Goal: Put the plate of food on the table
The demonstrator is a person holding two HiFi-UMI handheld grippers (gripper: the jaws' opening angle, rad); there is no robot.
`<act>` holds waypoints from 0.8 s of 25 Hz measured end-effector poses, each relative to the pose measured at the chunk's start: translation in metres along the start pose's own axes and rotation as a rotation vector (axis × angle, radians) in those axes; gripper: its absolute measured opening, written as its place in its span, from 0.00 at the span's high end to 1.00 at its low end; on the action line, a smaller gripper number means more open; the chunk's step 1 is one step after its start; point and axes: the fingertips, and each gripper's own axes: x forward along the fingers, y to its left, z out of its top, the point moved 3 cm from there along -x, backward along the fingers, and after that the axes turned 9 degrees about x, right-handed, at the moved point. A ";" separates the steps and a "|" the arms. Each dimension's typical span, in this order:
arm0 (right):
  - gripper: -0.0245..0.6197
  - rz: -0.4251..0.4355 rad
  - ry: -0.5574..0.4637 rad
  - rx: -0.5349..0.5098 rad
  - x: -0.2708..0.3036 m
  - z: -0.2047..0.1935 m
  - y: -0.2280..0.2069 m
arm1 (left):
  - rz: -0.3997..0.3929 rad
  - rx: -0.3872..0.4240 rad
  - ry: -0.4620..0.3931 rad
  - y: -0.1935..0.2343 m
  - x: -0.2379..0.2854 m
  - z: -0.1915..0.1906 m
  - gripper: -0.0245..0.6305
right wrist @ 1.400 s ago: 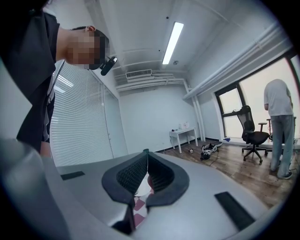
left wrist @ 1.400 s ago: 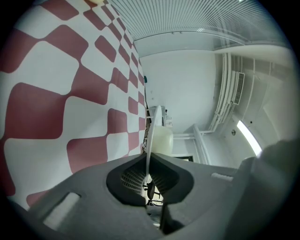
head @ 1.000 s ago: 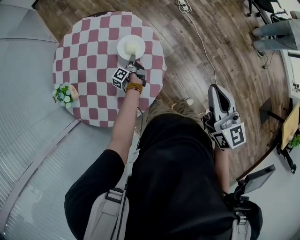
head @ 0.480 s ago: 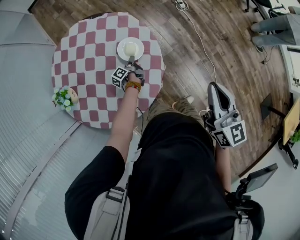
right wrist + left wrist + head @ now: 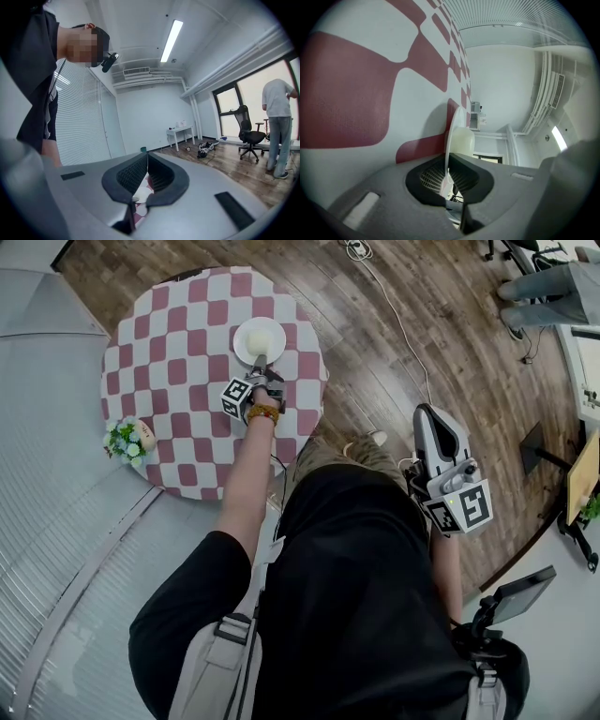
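The left gripper (image 5: 261, 360) is clamped on the near rim of the plate (image 5: 259, 338). The plate, with pale food (image 5: 262, 336) on it, is at the table's (image 5: 178, 362) far side, either touching the cloth or just above it. Letting go looks like all that's left. The right gripper (image 5: 431, 418), jaws together and empty, hangs well away from the table.

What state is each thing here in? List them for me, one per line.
plate: level, gripped by its rim, low over the table; contact unclear
food: sitting on the plate
left gripper: shut on the plate's rim
right gripper: shut, empty, held away from the table
table: covered by a checked cloth
flower pot: upright near the table's edge
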 end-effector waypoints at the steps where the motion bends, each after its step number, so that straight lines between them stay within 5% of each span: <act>1: 0.94 0.004 -0.004 0.007 0.001 0.001 0.001 | -0.007 -0.008 0.001 0.000 0.000 0.000 0.94; 10: 0.94 0.034 0.002 -0.003 0.002 -0.001 0.006 | -0.029 -0.043 -0.010 -0.007 -0.005 0.003 0.88; 20: 0.94 0.046 -0.021 0.004 -0.002 -0.002 0.007 | 0.049 -0.016 -0.012 -0.011 -0.012 0.009 0.65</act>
